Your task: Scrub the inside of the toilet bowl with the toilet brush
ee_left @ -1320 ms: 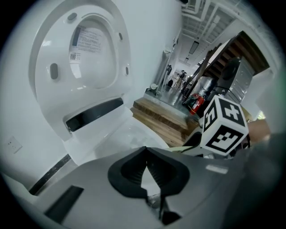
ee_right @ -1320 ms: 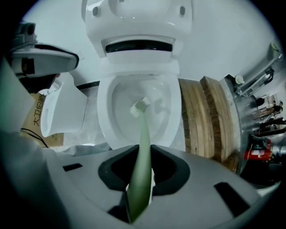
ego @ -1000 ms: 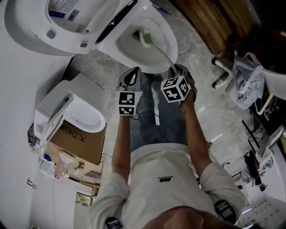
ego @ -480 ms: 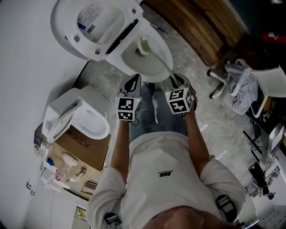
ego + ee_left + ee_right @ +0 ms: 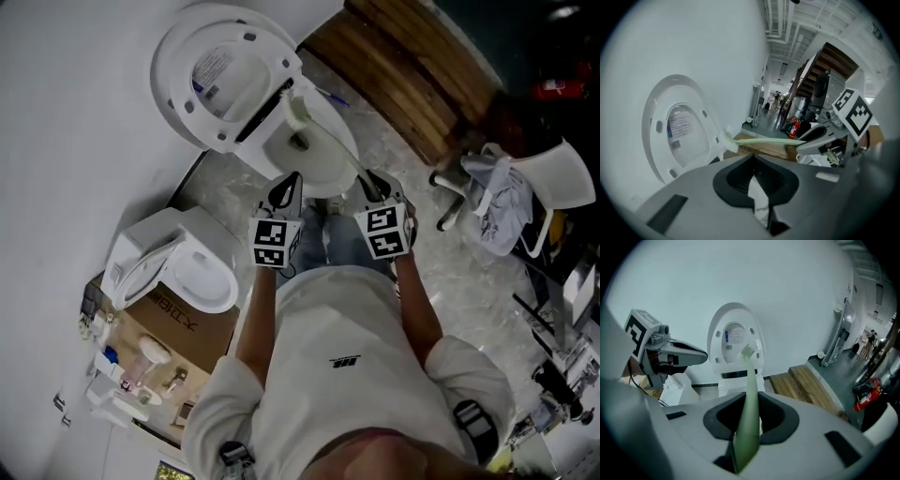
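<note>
Toilet brush (image 5: 750, 380) lifted, right hand-held gripper (image 5: 367, 183) outstretched

I'm gripping the toilet brush (image 5: 751, 380) by its pale green handle in my right gripper (image 5: 750, 420), its bristles pointing toward the raised toilet lid (image 5: 736, 317).

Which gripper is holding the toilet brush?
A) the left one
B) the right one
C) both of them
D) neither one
B: in the right gripper view, the right gripper has its jaws shut on the pale green handle of the toilet brush, while the left gripper has its jaws together with nothing between them.
</note>
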`<state>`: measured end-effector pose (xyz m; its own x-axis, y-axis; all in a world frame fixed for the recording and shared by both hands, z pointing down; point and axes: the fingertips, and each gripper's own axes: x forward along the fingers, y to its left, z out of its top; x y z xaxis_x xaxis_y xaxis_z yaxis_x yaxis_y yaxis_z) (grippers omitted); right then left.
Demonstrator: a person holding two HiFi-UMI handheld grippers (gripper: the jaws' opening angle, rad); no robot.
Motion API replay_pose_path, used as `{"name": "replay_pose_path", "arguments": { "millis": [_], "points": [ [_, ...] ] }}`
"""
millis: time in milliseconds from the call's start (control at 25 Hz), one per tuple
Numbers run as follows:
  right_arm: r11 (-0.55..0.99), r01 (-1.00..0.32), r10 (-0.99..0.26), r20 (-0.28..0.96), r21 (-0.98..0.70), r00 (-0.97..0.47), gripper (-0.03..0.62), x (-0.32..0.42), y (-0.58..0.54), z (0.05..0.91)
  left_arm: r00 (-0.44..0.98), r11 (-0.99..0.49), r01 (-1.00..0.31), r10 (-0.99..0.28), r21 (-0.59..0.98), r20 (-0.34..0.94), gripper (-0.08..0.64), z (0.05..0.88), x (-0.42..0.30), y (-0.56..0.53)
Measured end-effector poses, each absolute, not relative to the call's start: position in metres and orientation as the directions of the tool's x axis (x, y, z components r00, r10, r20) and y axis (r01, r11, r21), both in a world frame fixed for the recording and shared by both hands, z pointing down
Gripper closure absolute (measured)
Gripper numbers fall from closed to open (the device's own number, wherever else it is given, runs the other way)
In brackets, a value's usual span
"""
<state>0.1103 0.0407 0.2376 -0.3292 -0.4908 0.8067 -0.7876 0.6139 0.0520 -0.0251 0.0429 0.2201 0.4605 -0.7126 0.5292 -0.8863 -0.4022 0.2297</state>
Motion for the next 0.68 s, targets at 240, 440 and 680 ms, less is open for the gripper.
{"name": "replay_pose_path", "arguments": {
  "millis": [240, 440, 680],
  "points": [
    [0.61, -0.79, -0.521, 0.783, 0.062, -0.34, 0.525, 0.106, 0.04, 0.212, 0.475, -0.424, -0.878, -0.717, 0.222, 0.509, 0.551, 0.199, -0.033, 0.04],
    [0.596, -0.799, -0.54, 0.78, 0.088, -0.317, 0.525, 0.102, 0.039, 0.195, 0.508, -0.469, -0.857, -0.707, 0.212, 0.492, 0.551, 0.187, -0.036, 0.034],
    [0.574, -0.814, -0.557, 0.772, 0.093, -0.305, 0.525, 0.107, 0.044, 0.18, 0.527, -0.484, -0.846, -0.698, 0.224, 0.485, 0.551, 0.173, -0.03, 0.032]
  ]
}}
